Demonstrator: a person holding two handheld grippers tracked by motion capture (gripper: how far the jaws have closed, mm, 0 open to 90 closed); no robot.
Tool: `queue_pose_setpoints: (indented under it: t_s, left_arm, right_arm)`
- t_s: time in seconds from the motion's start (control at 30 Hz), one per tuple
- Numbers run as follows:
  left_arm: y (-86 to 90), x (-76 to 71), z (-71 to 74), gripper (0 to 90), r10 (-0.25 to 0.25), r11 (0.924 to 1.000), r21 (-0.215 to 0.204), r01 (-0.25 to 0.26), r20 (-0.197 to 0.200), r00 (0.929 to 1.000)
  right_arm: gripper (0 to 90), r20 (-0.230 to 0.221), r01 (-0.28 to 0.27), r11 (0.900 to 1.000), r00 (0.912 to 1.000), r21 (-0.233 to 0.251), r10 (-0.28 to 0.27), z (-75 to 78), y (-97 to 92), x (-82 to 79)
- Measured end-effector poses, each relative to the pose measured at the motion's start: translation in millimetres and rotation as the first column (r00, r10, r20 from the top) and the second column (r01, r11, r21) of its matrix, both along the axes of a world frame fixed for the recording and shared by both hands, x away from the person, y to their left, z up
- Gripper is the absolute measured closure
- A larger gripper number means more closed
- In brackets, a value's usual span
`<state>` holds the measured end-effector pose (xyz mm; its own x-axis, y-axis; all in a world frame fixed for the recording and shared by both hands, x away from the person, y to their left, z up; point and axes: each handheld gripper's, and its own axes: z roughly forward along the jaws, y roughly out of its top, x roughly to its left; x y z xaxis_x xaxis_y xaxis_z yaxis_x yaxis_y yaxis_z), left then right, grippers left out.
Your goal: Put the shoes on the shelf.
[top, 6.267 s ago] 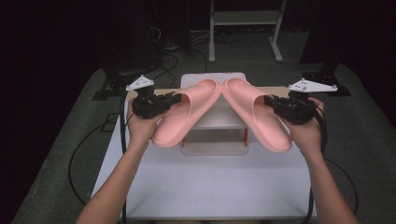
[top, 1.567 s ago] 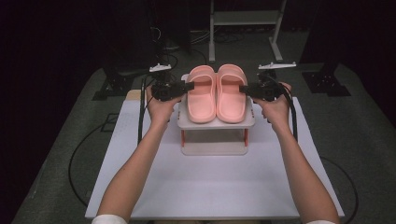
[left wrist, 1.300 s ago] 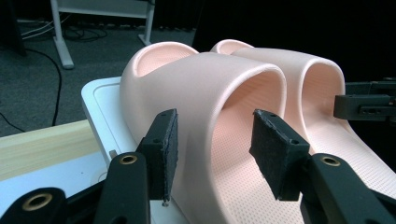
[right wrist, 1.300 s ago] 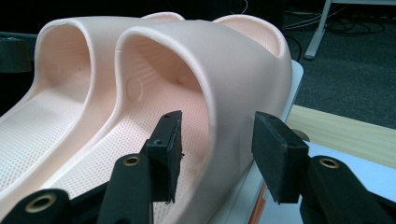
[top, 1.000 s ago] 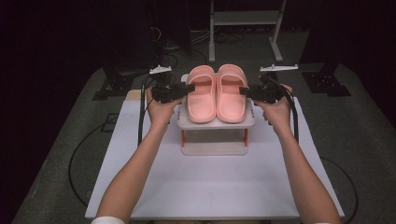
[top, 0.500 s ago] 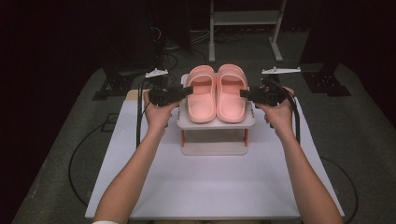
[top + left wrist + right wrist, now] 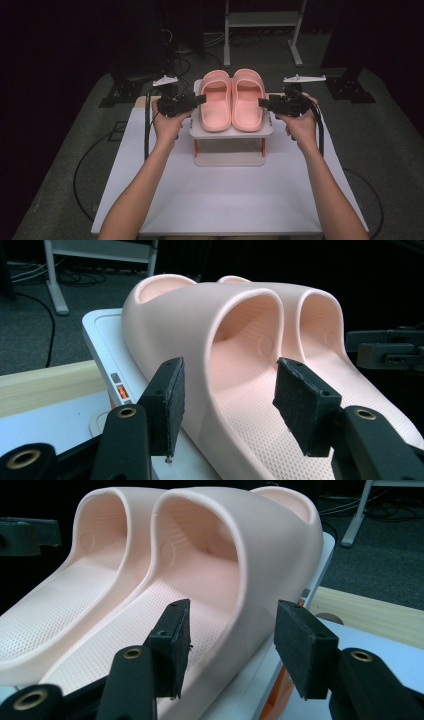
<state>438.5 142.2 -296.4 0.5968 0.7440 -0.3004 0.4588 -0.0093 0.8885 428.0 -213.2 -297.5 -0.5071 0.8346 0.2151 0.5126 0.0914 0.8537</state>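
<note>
Two pink slippers stand side by side, toes away from me, on a small white raised stand. The left slipper has my left gripper open at its outer side, the pads level with its side wall. At the outer side of the right slipper my right gripper is open in the same way. Neither gripper holds anything. Each gripper view also shows the other slipper and the other gripper beyond it.
The stand rests on a white table with a wooden strip along its back edge. A metal frame, black tripod bases and cables lie on the dark floor around the table.
Over six seconds both slippers went from held over the table to resting on the stand. In the last second both grippers let go and drew slightly outward.
</note>
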Motion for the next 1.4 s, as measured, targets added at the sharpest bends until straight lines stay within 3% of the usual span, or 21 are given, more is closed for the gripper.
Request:
queue_pose_setpoints:
  t_s: [0.63, 1.4]
  left_arm:
    - [4.2, -14.2, -1.0, 41.9, -0.033, 0.9995, 0.000, 0.033, 0.015, 0.9993]
    - [13.5, -30.2, -4.0, 37.2, -0.048, 0.9987, -0.014, 0.049, 0.029, 0.9984]
  right_arm:
    - [45.3, 0.014, -0.002, 0.9994, 0.9999, 0.035, 0.002, -4.9, -13.4, -15.5]
    - [43.2, 0.032, -0.018, 0.9995, 0.9993, 0.027, 0.017, -8.2, -20.5, -30.4]
